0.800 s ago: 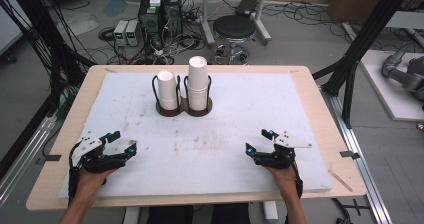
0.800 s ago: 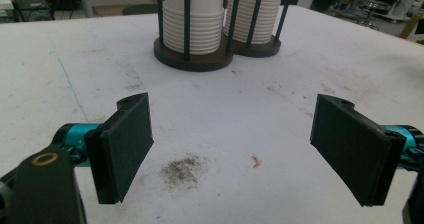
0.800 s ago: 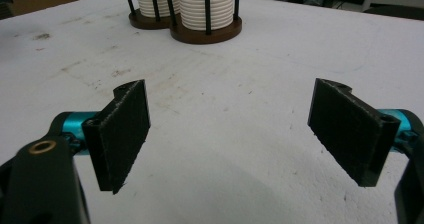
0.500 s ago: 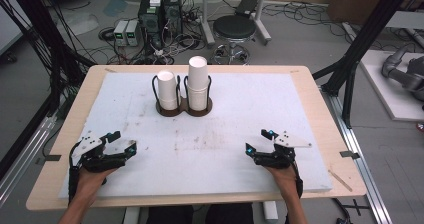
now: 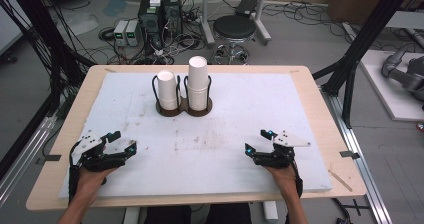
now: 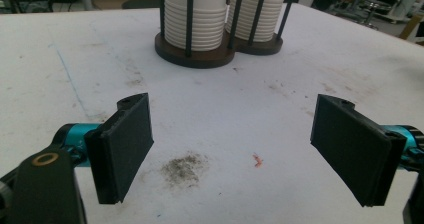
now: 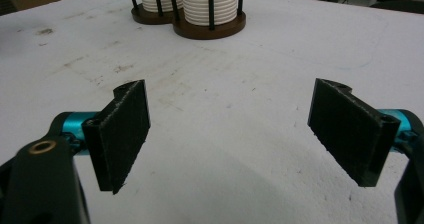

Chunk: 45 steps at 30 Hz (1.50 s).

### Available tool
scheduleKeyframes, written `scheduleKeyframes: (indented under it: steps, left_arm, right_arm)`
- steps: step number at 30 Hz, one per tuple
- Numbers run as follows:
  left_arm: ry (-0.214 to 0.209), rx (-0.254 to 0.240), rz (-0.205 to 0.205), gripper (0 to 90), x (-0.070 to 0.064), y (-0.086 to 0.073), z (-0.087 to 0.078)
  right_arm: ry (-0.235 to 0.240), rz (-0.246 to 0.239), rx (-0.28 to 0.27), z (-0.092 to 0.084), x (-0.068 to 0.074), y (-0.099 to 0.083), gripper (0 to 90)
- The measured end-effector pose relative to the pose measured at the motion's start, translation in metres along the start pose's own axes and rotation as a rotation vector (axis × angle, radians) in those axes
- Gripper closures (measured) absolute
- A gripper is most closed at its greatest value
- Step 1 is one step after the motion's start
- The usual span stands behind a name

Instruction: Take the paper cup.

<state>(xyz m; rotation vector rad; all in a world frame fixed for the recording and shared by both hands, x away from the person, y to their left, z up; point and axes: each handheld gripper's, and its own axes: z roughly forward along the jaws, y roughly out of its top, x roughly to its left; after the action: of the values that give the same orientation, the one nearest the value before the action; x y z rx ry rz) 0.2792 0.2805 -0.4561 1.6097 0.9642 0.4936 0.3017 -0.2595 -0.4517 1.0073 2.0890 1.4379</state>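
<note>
Two stacks of white paper cups stand in a dark double holder [image 5: 183, 109] at the back middle of the white mat: a shorter left stack [image 5: 166, 90] and a taller right stack [image 5: 198, 82]. The same cup stacks appear ahead in the left gripper view [image 6: 196, 14] and the right gripper view [image 7: 209, 3]. My left gripper [image 5: 124, 143] rests low at the mat's front left, open, nothing between its pads [image 6: 131, 146]. At the front right my right gripper [image 5: 256, 142] also stands open and empty, its pads [image 7: 122, 133] wide apart.
The white mat [image 5: 240, 104] covers most of the wooden table [image 5: 325, 134]. A smudge of dirt [image 6: 185, 166] marks the mat just ahead of the left gripper. Beyond the table are a stool [image 5: 240, 29], electronics boxes and cables on the floor.
</note>
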Motion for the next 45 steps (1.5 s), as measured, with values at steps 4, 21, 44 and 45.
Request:
scheduleKeyframes:
  steps: [4,21,44,45]
  left_arm:
    - [0.001,-0.019,-0.002,16.7,0.002,0.017,-0.003]
    - [-0.019,0.069,0.129,16.4,-0.002,0.102,0.002]
    - [-0.127,0.213,0.245,16.4,-0.011,0.223,0.050]
    - [-0.130,0.222,0.258,16.3,-0.012,0.227,0.052]
  right_arm:
    - [0.002,0.005,0.006,0.001,0.000,0.000,17.5]
    - [0.015,0.012,0.020,0.002,-0.003,0.001,17.5]
    - [0.023,0.027,0.019,0.002,-0.003,0.001,17.5]
    - [0.022,0.026,0.018,0.002,-0.004,0.001,17.5]
